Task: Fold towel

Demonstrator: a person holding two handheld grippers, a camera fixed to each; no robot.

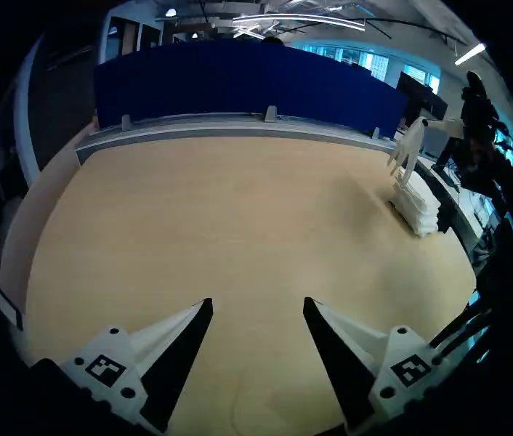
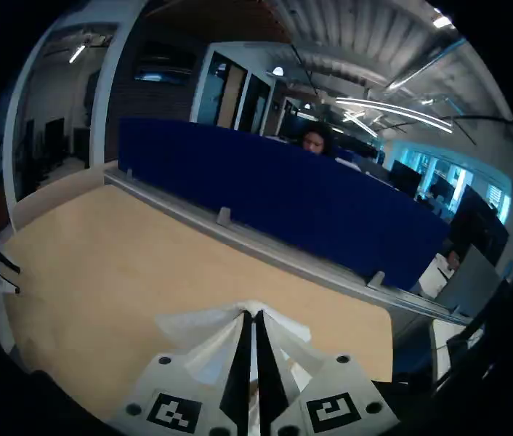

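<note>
- Left gripper (image 1: 257,301): fingers spread wide with nothing between them, hovering low over the bare light wooden table top (image 1: 242,211).
- Right gripper (image 2: 252,315): fingers almost together, with only 1 thin slit between them. They pinch a bunched fold of the white cloth towel (image 2: 191,327) at the tips.
- The left gripper view shows the right gripper (image 1: 406,152) well off at the far right edge of the table. It points down onto a neat stack of white folded towels (image 1: 418,207), and a dark sleeve (image 1: 478,109) is behind it.
- Towel location: at the table's far right edge, on top of that stack or part of it. The part around the right fingertips is wrinkled, not flat.
- No towel lies spread in the middle of the table in front of the left gripper.
- Progress, as a judgement: 1 cloth is gripped at the stack, and no fold is in hand on the open table.
- Cannot tell whether the stack is supply or finished work, so the pinch could be a pick-up or a set-down.
- If it is a pick-up, everything is left: carry the towel to the middle, spread it flat, grip it with both grippers, fold it, stack it.
- Long dark blue fabric partition (image 1: 242,80) along the back edge, well apart from the action.
</note>
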